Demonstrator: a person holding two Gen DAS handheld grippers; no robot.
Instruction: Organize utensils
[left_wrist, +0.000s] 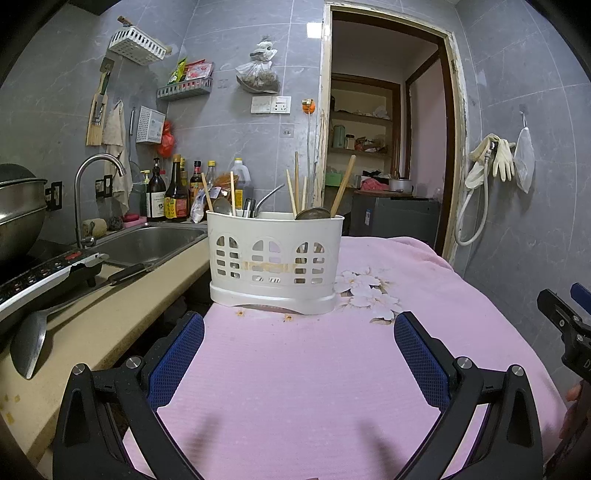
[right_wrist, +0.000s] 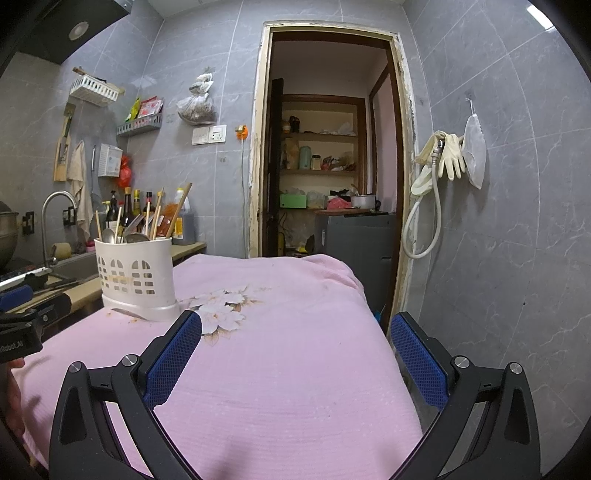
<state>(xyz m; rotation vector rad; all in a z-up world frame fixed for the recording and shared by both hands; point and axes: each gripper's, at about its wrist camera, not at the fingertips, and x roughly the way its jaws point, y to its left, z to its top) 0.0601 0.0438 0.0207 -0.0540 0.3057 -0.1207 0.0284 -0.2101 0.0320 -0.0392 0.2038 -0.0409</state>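
Both grippers, left (left_wrist: 299, 332) and right (right_wrist: 295, 330), are held wide and empty above pink cloth (left_wrist: 295, 369).
Chopsticks (left_wrist: 342, 184) and spoons, seemingly unsorted, are seen in the white utensil caddy (left_wrist: 275, 258).

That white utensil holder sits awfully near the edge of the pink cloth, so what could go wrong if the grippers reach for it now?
1. The utensil holder stands at the pink cloth's left edge, beside the gap to the counter; a nudge might tip it off.
2. Its chopsticks lean loosely above the rim and could snag or spill.
3. Both the left gripper and right gripper are open and empty, close together; they might collide.
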